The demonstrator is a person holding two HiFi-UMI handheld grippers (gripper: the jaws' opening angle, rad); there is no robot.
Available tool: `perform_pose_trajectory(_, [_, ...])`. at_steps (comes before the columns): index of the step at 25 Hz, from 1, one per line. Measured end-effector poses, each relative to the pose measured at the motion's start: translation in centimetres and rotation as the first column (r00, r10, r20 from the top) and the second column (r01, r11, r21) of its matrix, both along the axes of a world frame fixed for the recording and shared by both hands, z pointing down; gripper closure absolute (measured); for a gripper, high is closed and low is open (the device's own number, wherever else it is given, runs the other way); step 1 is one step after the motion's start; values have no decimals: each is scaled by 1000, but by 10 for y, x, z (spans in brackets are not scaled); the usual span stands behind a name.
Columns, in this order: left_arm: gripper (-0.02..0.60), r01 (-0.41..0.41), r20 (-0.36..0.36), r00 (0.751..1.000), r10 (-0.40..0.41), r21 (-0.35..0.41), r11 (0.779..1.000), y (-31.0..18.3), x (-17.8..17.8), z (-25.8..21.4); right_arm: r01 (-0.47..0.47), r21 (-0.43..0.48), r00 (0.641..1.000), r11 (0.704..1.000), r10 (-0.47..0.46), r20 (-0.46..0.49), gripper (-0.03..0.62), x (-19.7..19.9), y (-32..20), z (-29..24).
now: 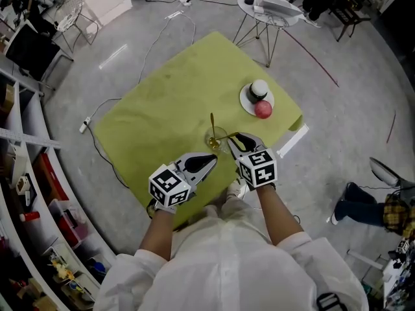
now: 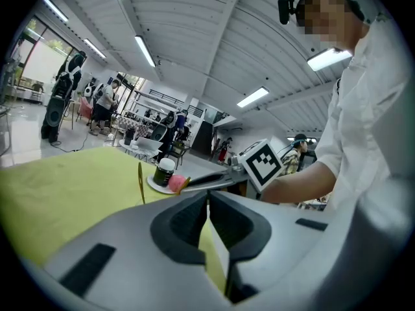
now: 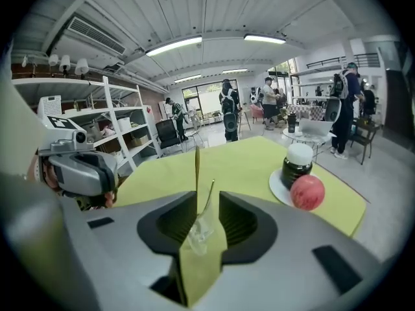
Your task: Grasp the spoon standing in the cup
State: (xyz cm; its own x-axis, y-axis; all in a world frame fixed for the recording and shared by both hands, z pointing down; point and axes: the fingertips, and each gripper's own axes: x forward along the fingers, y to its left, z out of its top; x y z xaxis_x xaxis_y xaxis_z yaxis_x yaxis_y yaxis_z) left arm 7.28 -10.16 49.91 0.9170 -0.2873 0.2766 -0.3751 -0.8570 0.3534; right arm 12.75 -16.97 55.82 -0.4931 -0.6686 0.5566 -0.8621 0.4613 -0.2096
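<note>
A clear glass cup sits on the yellow-green tablecloth near its front edge. A gold spoon stands upright in it, and a second gold utensil leans out to the right. My right gripper is open just right of the cup. In the right gripper view the cup and the leaning handle lie between the jaws of the right gripper, with the spoon behind, and nothing is pressed. My left gripper is shut and empty, in front of the cup.
A white plate at the table's right holds a dark jar with a white lid and a red apple. A round white side table stands behind. Cables cross the floor, and shelves line the left.
</note>
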Motion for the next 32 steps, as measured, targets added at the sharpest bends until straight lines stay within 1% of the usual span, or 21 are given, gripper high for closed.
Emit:
perform_pose_trajectory(8, [575, 1, 1, 1000, -1, -4, 1000, -2, 5, -1, 18, -10, 1000, 1000, -18, -9, 528, -1, -8, 0])
perform_pose_trajectory(13, [576, 1, -3, 1000, -1, -1, 1000, -2, 4, -3, 29, -8, 999, 1000, -29, -27, 566, -3, -8, -1])
perform_pose_trajectory(19, [576, 6, -6, 1000, -6, 5, 1000, -6, 2, -6, 39, 1, 999, 999, -39, -32, 580, -2, -9, -6])
perform_pose_trajectory(28, [577, 13, -7, 1000, -13, 11, 1000, -10, 2, -5, 74, 37, 993, 997, -70, -100, 585, -2, -10, -10])
perform_pose_trajectory(32, [576, 19, -12, 1000, -19, 17, 1000, -12, 1, -5, 70, 52, 993, 996, -65, -100, 585, 1, -10, -16])
